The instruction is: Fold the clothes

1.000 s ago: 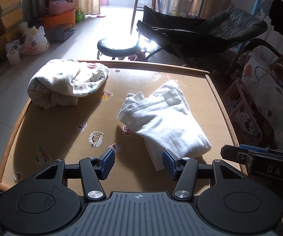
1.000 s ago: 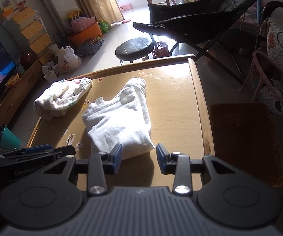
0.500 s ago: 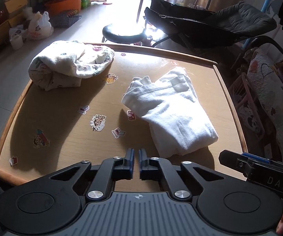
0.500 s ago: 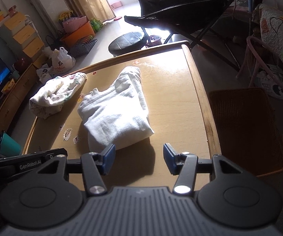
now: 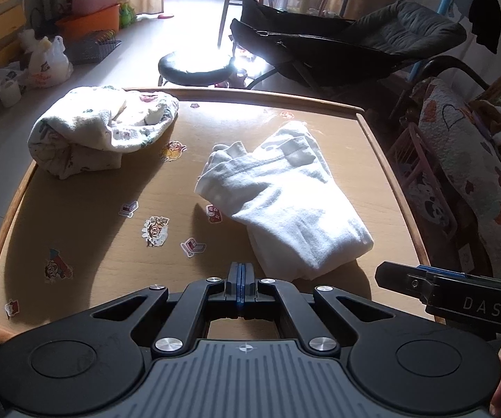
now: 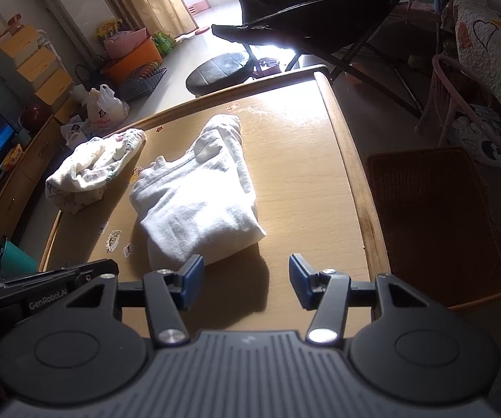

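Note:
A folded white garment (image 5: 285, 205) lies in the middle right of the wooden table (image 5: 86, 223); it also shows in the right wrist view (image 6: 198, 195). A patterned white garment (image 5: 100, 129) lies bunched at the far left corner, also in the right wrist view (image 6: 93, 167). My left gripper (image 5: 240, 284) is shut and empty, held above the near edge, just short of the white garment. My right gripper (image 6: 246, 280) is open and empty, above the near edge, its left finger by the garment's near corner.
Stickers (image 5: 156, 230) dot the table top. A woven basket (image 6: 438, 223) stands to the right of the table. A black stool (image 5: 194, 66) and a dark lounge chair (image 5: 361, 45) stand beyond the far edge. A quilt-covered chair (image 5: 476, 174) is at right.
My left gripper has closed from open to shut, holding nothing. My right gripper has opened wider. Both have drawn back slightly from the white garment.

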Demonstrator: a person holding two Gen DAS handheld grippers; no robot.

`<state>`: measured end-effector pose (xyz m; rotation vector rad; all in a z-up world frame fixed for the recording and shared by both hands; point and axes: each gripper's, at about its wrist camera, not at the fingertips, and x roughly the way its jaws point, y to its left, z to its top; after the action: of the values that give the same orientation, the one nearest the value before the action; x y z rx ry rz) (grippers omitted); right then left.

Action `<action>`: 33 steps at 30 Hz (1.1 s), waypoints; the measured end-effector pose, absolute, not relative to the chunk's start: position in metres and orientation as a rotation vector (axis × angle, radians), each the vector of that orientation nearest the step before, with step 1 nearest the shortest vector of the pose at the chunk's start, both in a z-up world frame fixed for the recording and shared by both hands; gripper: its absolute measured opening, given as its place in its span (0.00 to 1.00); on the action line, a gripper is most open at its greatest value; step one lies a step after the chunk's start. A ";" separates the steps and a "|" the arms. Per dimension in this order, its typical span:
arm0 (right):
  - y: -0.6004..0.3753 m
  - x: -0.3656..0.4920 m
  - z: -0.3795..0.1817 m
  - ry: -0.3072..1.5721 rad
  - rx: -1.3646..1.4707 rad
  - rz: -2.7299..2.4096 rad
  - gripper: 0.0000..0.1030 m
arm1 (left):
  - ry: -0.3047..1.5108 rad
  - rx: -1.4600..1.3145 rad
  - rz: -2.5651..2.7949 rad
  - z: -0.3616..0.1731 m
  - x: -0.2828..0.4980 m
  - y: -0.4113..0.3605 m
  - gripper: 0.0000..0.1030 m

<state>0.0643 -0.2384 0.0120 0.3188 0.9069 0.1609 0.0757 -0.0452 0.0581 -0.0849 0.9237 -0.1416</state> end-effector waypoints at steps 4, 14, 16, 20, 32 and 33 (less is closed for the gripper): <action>-0.240 0.064 0.012 0.900 0.330 0.160 0.52 | 0.821 -0.042 -0.203 0.068 0.064 -0.049 0.00; -0.241 0.066 0.010 0.894 0.345 0.161 0.52 | 0.754 0.034 -0.194 0.060 0.052 -0.047 0.00; -0.241 0.067 0.011 0.894 0.345 0.160 0.52 | 0.688 0.057 -0.171 0.063 0.048 -0.048 0.00; -0.242 0.068 0.012 0.894 0.346 0.160 0.52 | 0.653 0.100 -0.172 0.063 0.046 -0.053 0.00; -0.244 0.072 0.014 0.893 0.349 0.158 0.52 | 0.723 0.097 -0.138 0.052 0.061 -0.058 0.00; -0.244 0.073 0.014 0.893 0.350 0.158 0.52 | 0.727 0.095 -0.134 0.052 0.063 -0.058 0.00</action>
<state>0.0726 -0.2442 0.0140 0.3495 0.8930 0.1579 0.0631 -0.0576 0.0523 0.0955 0.7269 -0.1336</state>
